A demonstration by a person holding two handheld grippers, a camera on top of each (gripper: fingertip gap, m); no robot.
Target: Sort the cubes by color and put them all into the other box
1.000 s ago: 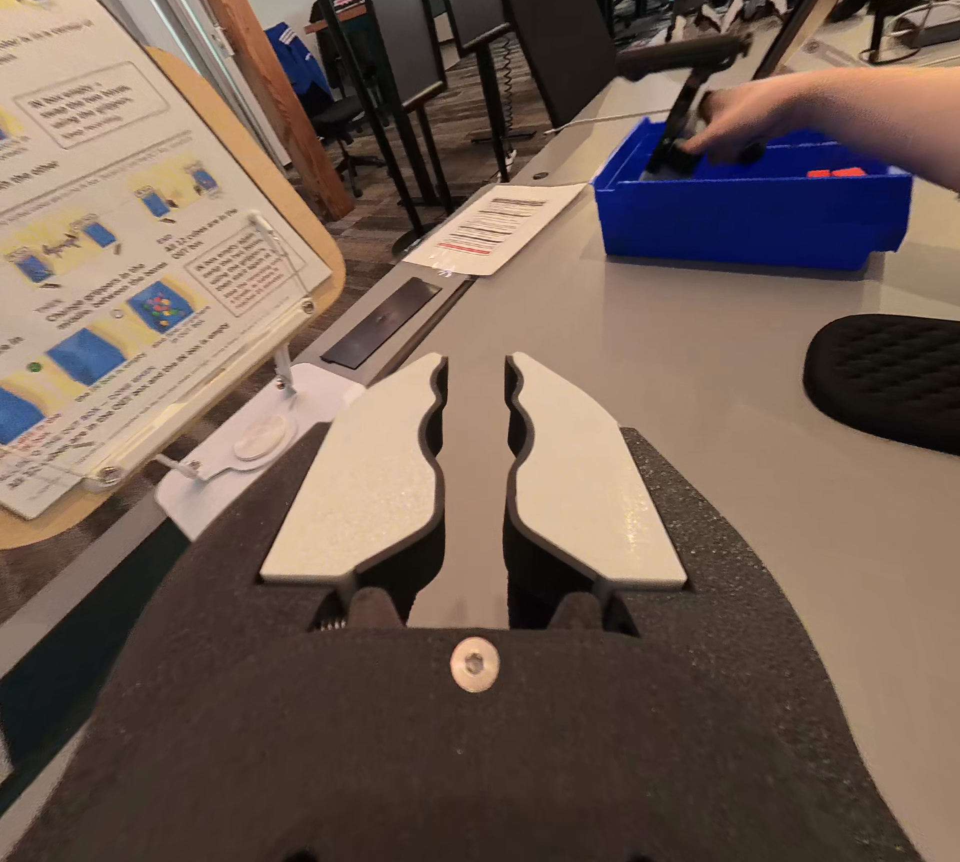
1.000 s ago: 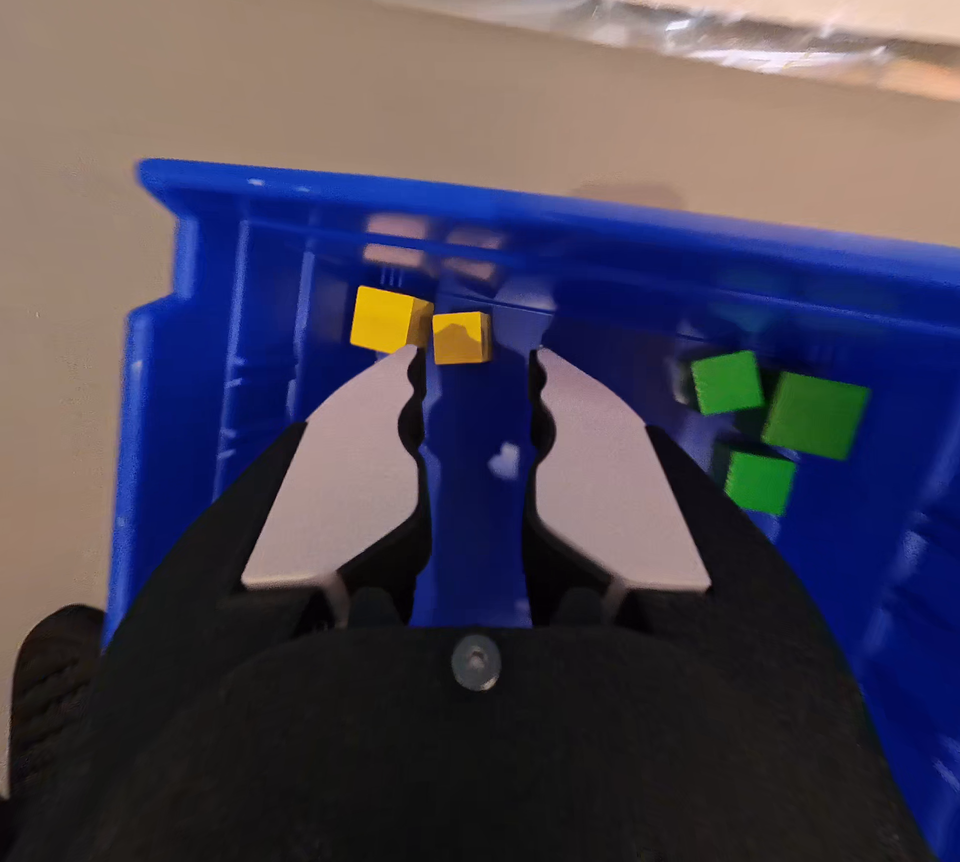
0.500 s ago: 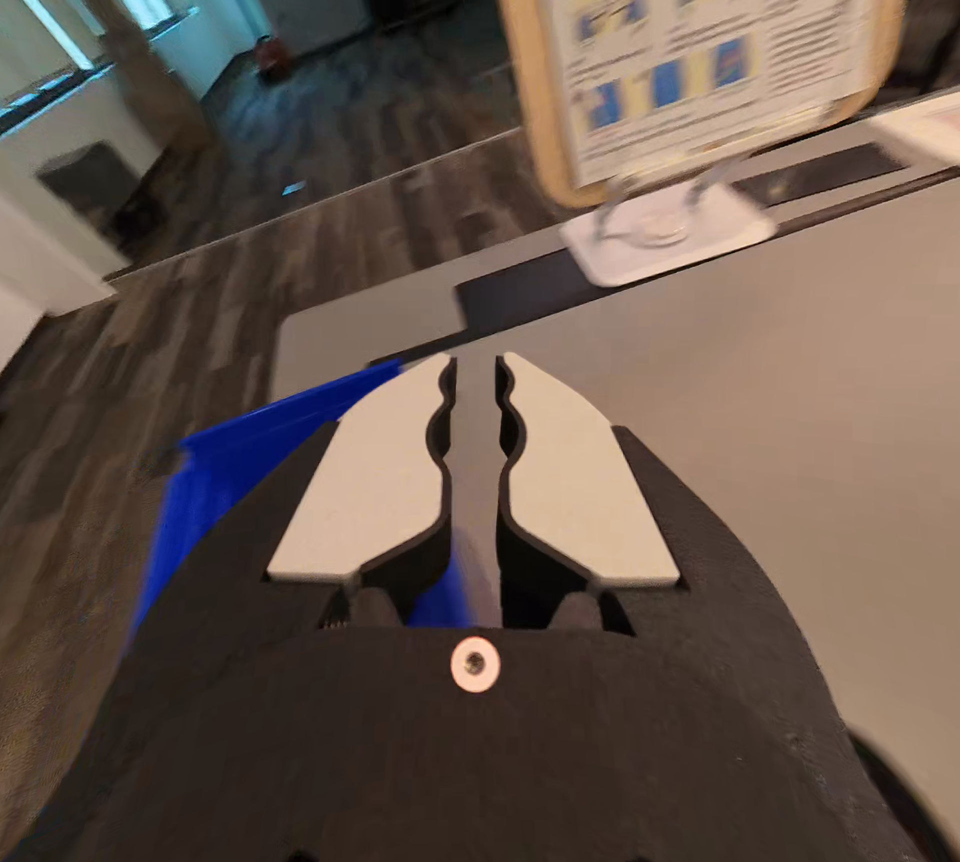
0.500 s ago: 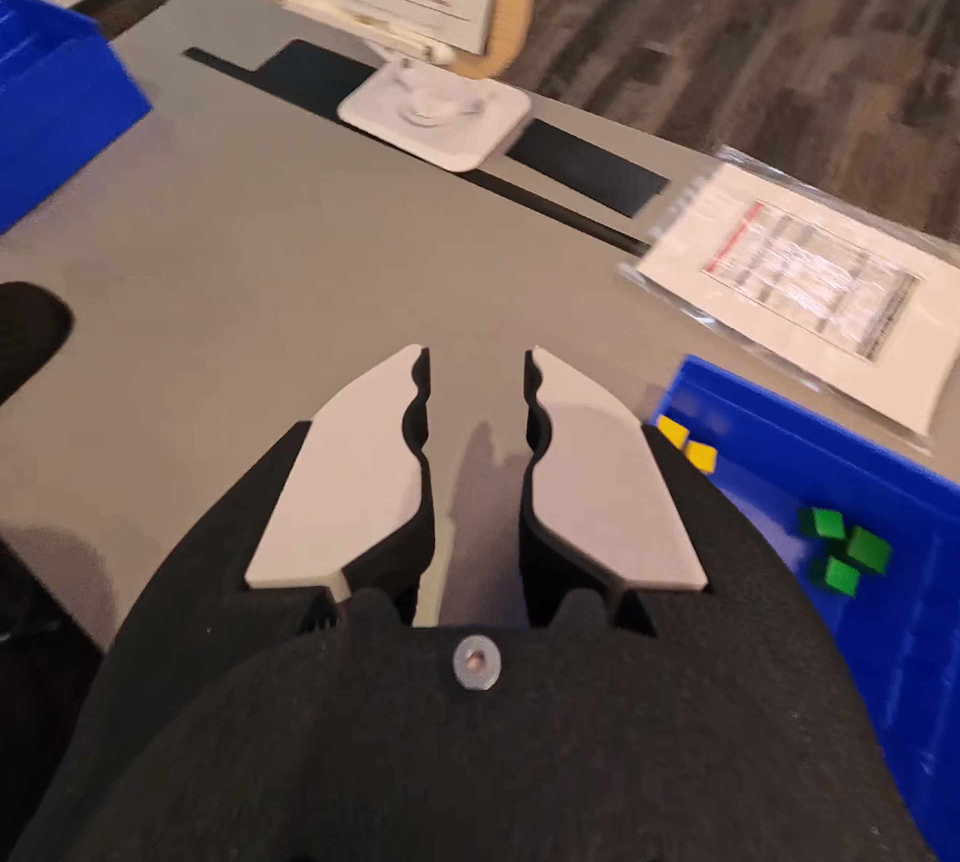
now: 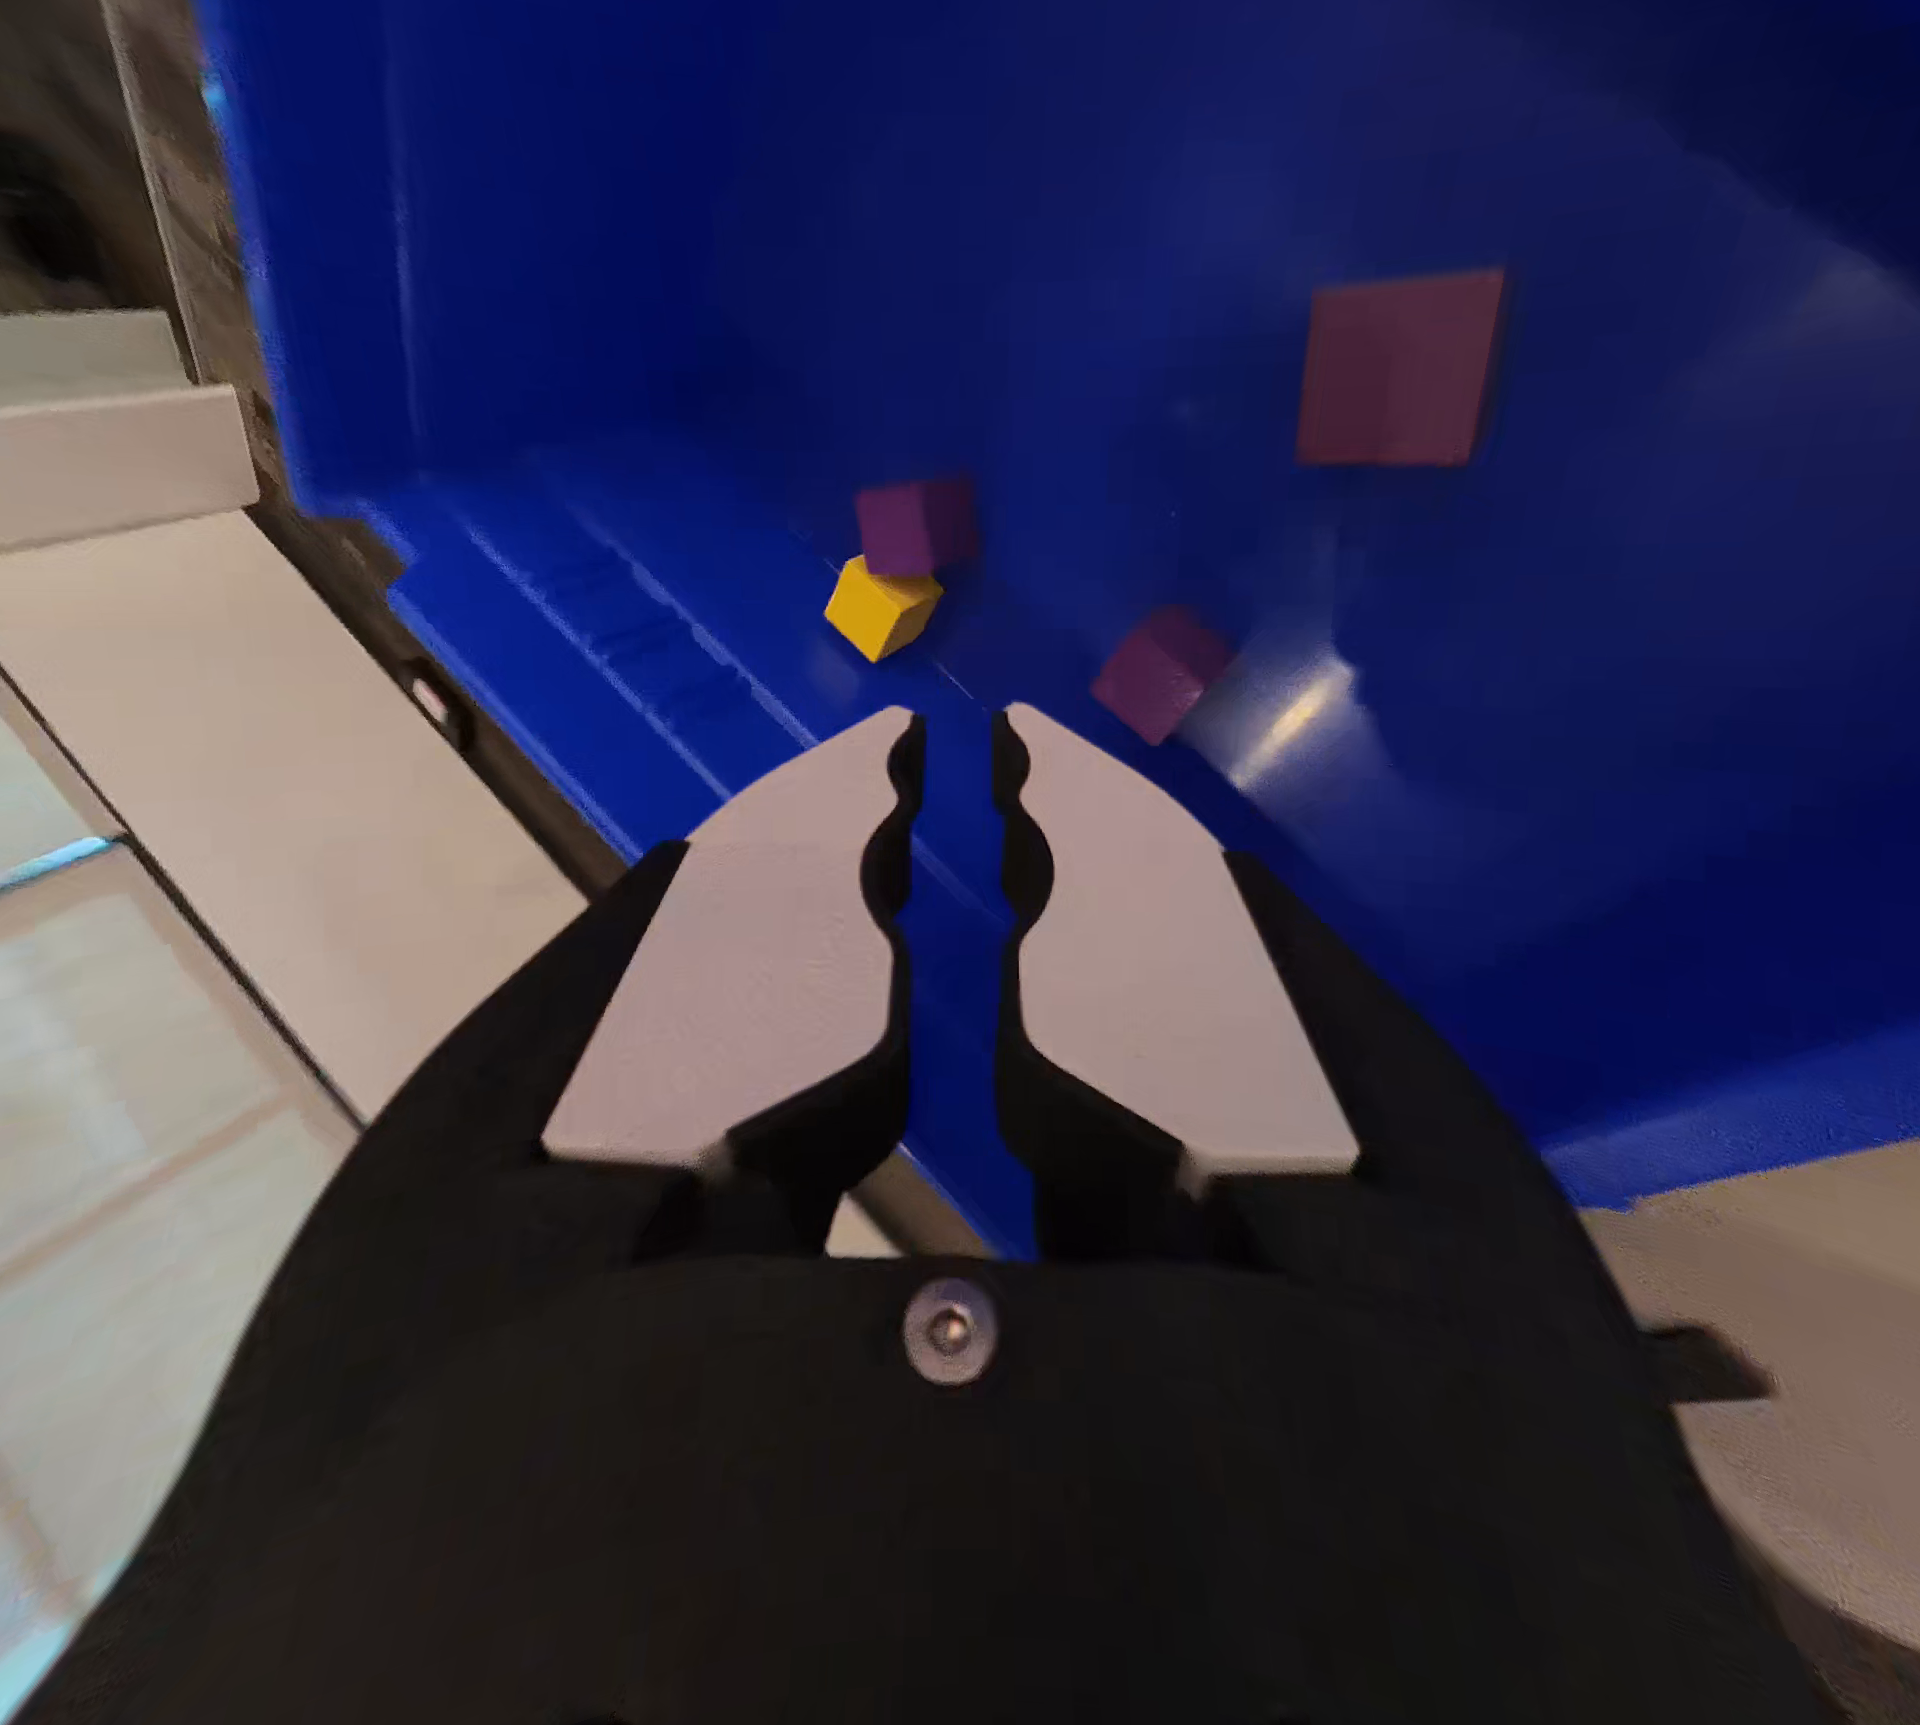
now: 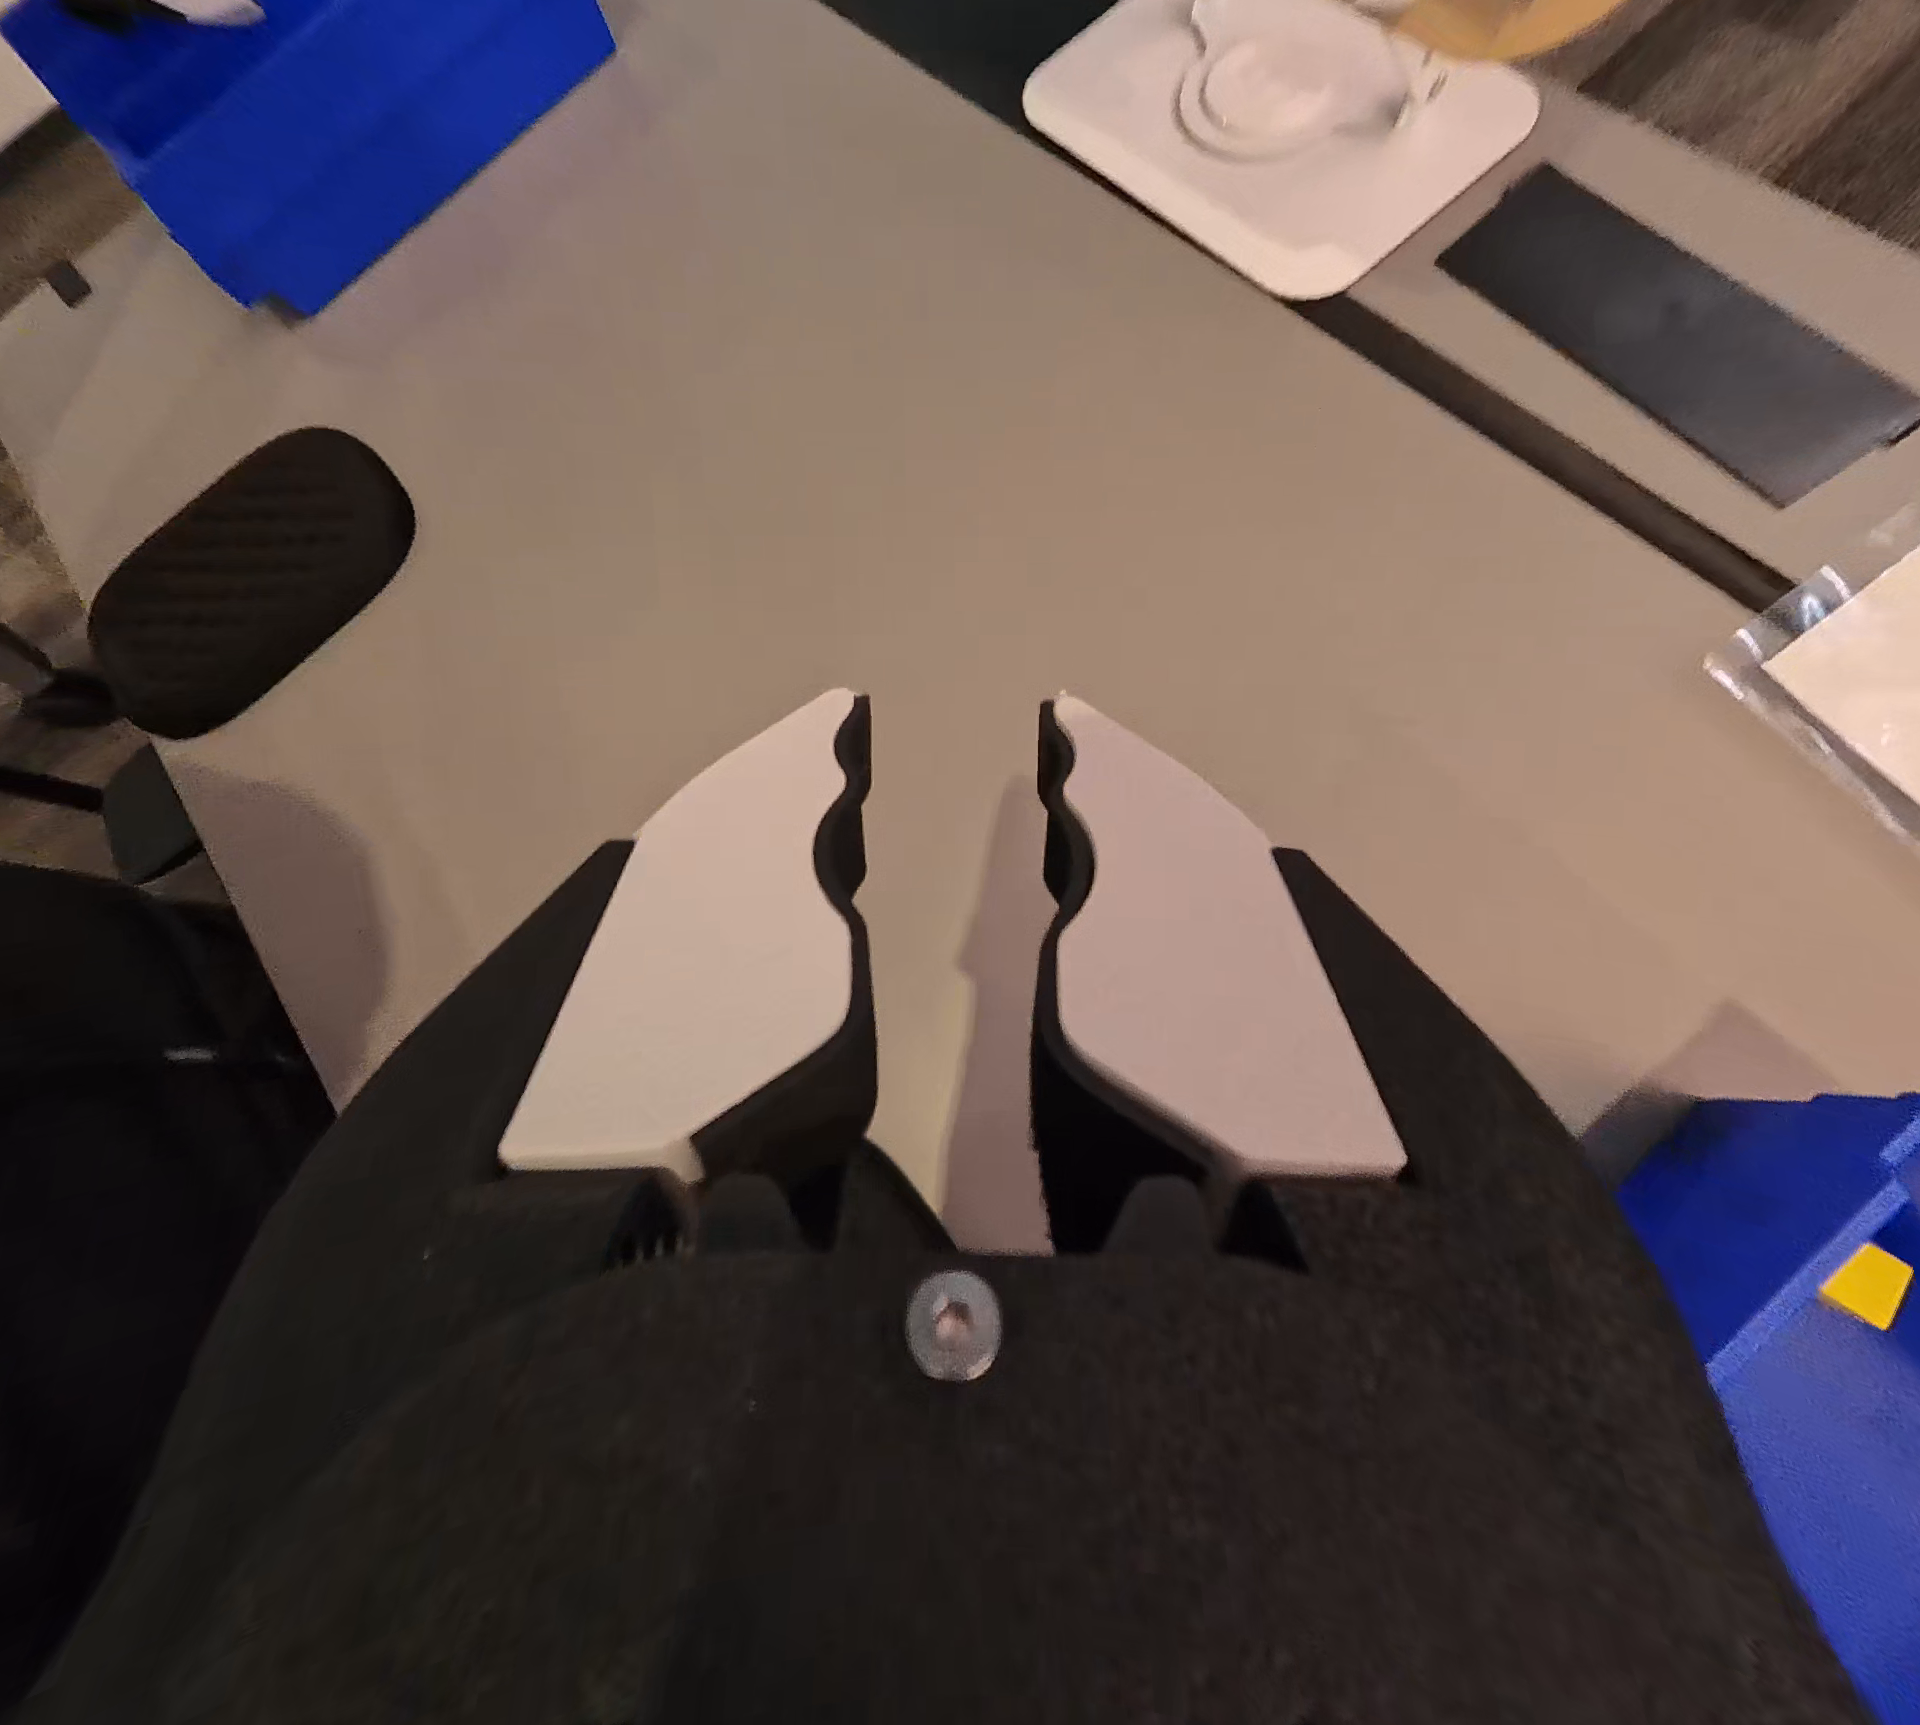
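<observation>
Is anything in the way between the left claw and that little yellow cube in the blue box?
Nothing sits between them. The left claw is open, with bare blue box floor up to the yellow cube. But a purple cube touches its far side, and another purple cube lies off to the right.

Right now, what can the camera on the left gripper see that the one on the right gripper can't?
Only the left wrist view looks inside the source box: three purple cubes and a yellow cube just ahead of the open left gripper.

Only the right wrist view shows the grey table, a white stand, a black pad, the other box holding a yellow cube, and the open right gripper.

Both show the source box and the left gripper.
</observation>
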